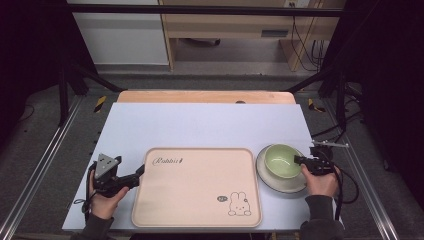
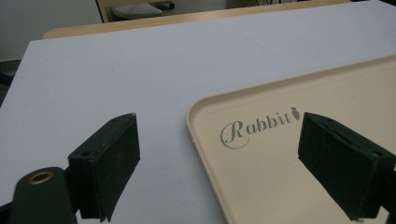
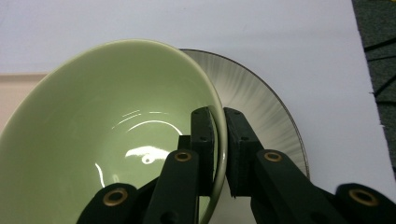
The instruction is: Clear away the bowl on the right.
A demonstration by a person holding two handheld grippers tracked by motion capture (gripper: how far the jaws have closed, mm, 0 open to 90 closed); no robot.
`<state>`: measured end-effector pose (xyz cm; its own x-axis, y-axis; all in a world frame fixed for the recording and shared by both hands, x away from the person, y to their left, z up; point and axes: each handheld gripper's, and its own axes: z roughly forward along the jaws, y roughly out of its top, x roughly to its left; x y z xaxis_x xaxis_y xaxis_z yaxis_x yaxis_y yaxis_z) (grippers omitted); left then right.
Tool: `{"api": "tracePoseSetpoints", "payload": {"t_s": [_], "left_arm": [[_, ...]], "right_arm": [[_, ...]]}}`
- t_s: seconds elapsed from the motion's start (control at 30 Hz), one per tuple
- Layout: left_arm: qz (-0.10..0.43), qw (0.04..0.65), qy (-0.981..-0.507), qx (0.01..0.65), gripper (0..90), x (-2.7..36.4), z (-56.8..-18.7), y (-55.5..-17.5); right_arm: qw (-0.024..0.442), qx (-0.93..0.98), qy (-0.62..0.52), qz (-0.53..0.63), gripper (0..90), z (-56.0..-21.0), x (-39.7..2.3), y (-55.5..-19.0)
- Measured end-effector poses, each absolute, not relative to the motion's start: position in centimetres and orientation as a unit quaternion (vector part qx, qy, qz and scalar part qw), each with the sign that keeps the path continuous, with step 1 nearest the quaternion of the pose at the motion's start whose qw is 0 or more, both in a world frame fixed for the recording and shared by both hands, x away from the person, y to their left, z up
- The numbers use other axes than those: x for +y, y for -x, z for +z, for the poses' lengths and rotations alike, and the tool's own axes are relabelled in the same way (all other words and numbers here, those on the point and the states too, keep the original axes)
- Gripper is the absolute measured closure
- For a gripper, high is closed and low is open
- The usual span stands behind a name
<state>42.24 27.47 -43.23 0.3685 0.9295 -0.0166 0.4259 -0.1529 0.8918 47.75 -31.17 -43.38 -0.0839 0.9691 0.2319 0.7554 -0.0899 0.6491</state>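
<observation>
The right hand-held gripper (image 3: 219,140) was clamped on the near rim of the green bowl (image 1: 281,161), one jaw inside the wall and one outside, as the right gripper view showed. The bowl sat on the grey plate (image 1: 295,186) at the right of the tabletop (image 1: 200,125), just beside the beige tray (image 1: 195,200), and it looked tilted in the right gripper view, though whether its foot had left the plate could not be told.

The left hand-held gripper (image 2: 217,158) stood with its jaws wide apart, straddling the tray's left edge near the "Rabbit" lettering (image 2: 261,127) and gripping nothing.

The likeliest trouble seemed to lie in the grip itself. The glazed rim was thin and smooth, and held at only one point, so the bowl could have pivoted between the pads and swung down, or slipped free and struck the plate. A quick lift might also have dragged the plate along or knocked it against the tray. If the bowl was bound for the tray, its raised lip could have caught the foot on a low pass. And should the left gripper have closed on the tray edge and shifted it, the landing spot would have moved.
</observation>
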Motion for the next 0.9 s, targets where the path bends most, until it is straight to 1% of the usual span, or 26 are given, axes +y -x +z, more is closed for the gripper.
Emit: {"api": "tracePoseSetpoints", "payload": {"t_s": [0.1,0.17,0.3,0.43,0.9], "left_arm": [[0.288,0.436,-0.702,0.483,12.5,27.5,-43.2,-42.3],[0.288,0.436,-0.703,0.483,12.5,27.4,-43.3,-42.3],[0.288,0.436,-0.703,0.483,12.5,27.5,-43.3,-42.3],[0.288,0.436,-0.703,0.483,12.5,27.5,-43.3,-42.3],[0.288,0.437,-0.701,0.484,12.5,27.6,-43.2,-42.3]], "right_arm": [[0.157,0.658,-0.656,0.333,82.7,-43.4,-31.2,-47.8],[0.144,0.667,-0.657,0.321,81.4,-43.8,-31.1,-48.1],[0.141,0.679,-0.656,0.299,82.9,-44.5,-30.8,-48.5],[0.128,0.668,-0.664,0.31,83.9,-44.4,-31.0,-48.4],[0.136,0.665,-0.661,0.32,83.8,-44.0,-31.1,-48.1]]}}
